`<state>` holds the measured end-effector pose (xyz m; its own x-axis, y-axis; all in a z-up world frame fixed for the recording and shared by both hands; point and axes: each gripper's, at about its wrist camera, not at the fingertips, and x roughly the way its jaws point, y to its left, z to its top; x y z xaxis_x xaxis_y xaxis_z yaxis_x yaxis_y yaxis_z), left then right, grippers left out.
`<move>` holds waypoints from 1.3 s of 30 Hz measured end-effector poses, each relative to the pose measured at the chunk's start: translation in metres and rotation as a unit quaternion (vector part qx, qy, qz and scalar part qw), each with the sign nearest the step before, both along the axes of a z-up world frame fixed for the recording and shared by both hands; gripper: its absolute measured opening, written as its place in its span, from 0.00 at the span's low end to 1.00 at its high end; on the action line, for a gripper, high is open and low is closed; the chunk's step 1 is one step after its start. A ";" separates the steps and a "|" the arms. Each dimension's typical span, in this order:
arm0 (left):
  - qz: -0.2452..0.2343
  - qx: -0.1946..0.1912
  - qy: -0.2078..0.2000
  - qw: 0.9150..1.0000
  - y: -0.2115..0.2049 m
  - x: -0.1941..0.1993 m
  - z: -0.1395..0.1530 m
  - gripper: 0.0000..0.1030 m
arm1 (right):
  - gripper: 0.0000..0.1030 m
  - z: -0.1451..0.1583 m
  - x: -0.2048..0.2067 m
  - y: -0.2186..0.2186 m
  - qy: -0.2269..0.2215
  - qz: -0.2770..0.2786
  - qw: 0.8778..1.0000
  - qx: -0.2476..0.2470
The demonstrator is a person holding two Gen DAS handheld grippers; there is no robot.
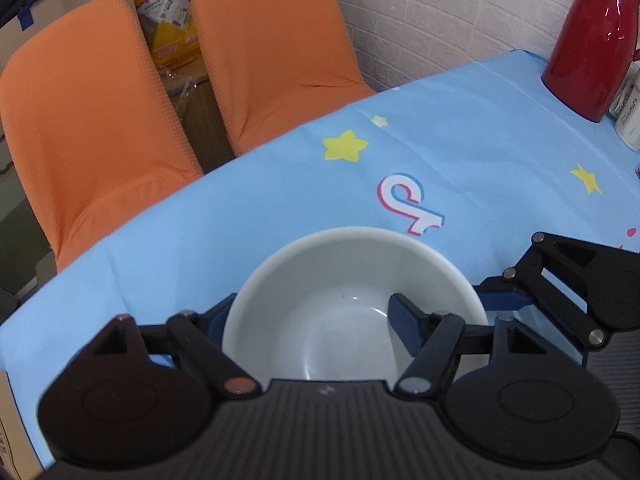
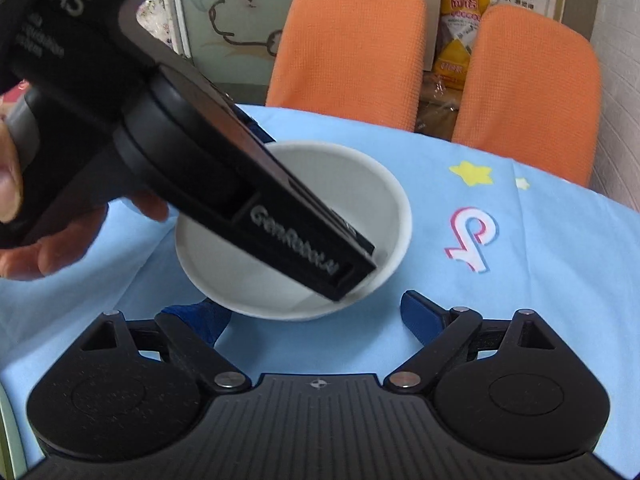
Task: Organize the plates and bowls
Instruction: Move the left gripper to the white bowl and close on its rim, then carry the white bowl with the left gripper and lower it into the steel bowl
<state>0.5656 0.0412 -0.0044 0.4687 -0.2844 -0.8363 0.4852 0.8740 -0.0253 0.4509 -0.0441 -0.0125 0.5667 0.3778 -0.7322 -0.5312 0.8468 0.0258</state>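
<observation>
- Left gripper (image 1: 310, 314) grips the round white ceramic bowl's (image 1: 320, 280) rim, one finger inside.
- Right gripper (image 2: 316, 312) gapes nearby, empty.
- Red jug (image 1: 592, 40) stands far beyond.

White bowl (image 1: 320, 300) between left gripper (image 1: 316, 320) jaws

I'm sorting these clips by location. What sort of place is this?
Probably a home dining area: a table under a blue star-print tablecloth, two orange-covered chairs pushed up to it, a white bowl and a red thermos jug on top.
</observation>
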 end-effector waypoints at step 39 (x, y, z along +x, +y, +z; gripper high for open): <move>-0.028 -0.076 -0.098 0.992 -0.081 -0.305 0.040 0.69 | 0.78 0.047 -0.282 -0.081 -0.129 -0.087 0.987 0.049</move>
